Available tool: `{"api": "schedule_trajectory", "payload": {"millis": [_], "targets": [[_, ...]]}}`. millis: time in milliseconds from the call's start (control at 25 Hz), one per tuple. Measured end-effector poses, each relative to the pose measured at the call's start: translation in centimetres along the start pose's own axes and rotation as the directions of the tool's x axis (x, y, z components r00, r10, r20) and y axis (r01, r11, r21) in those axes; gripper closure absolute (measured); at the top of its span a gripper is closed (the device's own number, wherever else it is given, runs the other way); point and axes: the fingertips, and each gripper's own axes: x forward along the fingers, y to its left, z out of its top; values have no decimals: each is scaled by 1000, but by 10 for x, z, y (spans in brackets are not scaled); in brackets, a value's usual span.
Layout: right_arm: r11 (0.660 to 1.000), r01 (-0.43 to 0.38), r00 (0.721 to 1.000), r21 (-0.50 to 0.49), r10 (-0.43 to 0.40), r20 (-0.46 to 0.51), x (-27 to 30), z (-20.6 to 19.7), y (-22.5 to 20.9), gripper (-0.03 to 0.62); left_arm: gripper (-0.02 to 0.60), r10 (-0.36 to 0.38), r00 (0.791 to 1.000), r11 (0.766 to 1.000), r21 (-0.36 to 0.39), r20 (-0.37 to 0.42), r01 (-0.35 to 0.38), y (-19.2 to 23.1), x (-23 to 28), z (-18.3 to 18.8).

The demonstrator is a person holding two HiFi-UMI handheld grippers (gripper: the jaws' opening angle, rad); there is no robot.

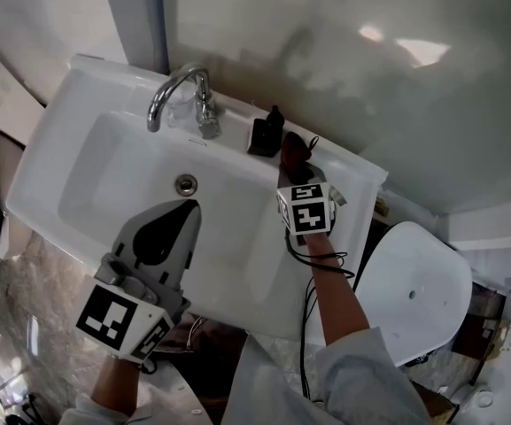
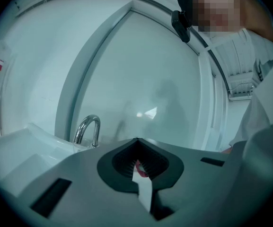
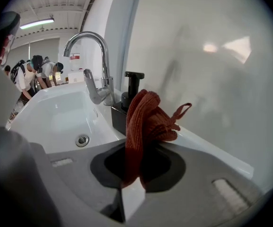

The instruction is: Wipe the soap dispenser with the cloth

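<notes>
1. your right tool (image 3: 137,148) is clamped on the red cloth (image 3: 143,122). the cloth stands up out of the closed jaws in a bunched fold, with a small loop sticking out to the right.
2. the soap dispenser (image 3: 122,109) is black and stands upright on the back ledge of the sink (image 1: 78,78), between the faucet (image 1: 180,96) and your cloth.
3. the relation that counts: in the right gripper view the dispenser sits just ahead of the cloth and a little to its left, on the faucet side. the cloth overlaps its body there, so i cannot tell whether they touch.
4. the dispenser's long axis is vertical, pump head on top. a wipe would likely run up and down its side, or around it, with the cloth pressed leftward toward the faucet.
5. your right tool is by far the nearer one. your left tool (image 1: 182,215) hangs over the basin, well apart from the dispenser, with its jaws together. a small reddish sliver shows in its gap, and i cannot say what it is.
6. the dispenser looks light, so a sideways push could slide it. your left tool may be needed to steady it.
</notes>
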Motion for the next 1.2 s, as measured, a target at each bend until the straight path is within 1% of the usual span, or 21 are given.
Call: {"api": "schedule_trajectory", "payload": {"millis": [160, 280, 480, 720, 920, 1080, 1200], "targets": [[1000, 7, 1000, 15, -7, -10, -15, -9, 0, 539, 584, -12, 1000, 1000, -3, 12, 12, -3, 1, 5], [1000, 17, 1000, 3, -17, 6, -25, -4, -1, 539, 584, -15, 1000, 1000, -5, 17, 15, -4, 0, 7], [999, 34, 997, -30, -32, 76, -42, 27, -6, 539, 584, -18, 999, 1000, -11, 27, 18, -4, -1, 10], [994, 63, 985, -94, -47, 166, -57, 74, -8, 539, 584, -20, 999, 1000, -14, 35, 21, -4, -2, 13], [984, 84, 979, -160, -52, 196, -56, 101, -4, 539, 584, -18, 999, 1000, -14, 35, 18, -3, -3, 14], [980, 89, 978, -176, -53, 202, -47, 111, -1, 539, 584, -6, 999, 1000, -16, 38, 7, 1, -6, 14], [973, 98, 979, -207, -56, 198, -40, 113, 3, 539, 584, 0, 999, 1000, -21, 36, 1, 4, -7, 12]]}}
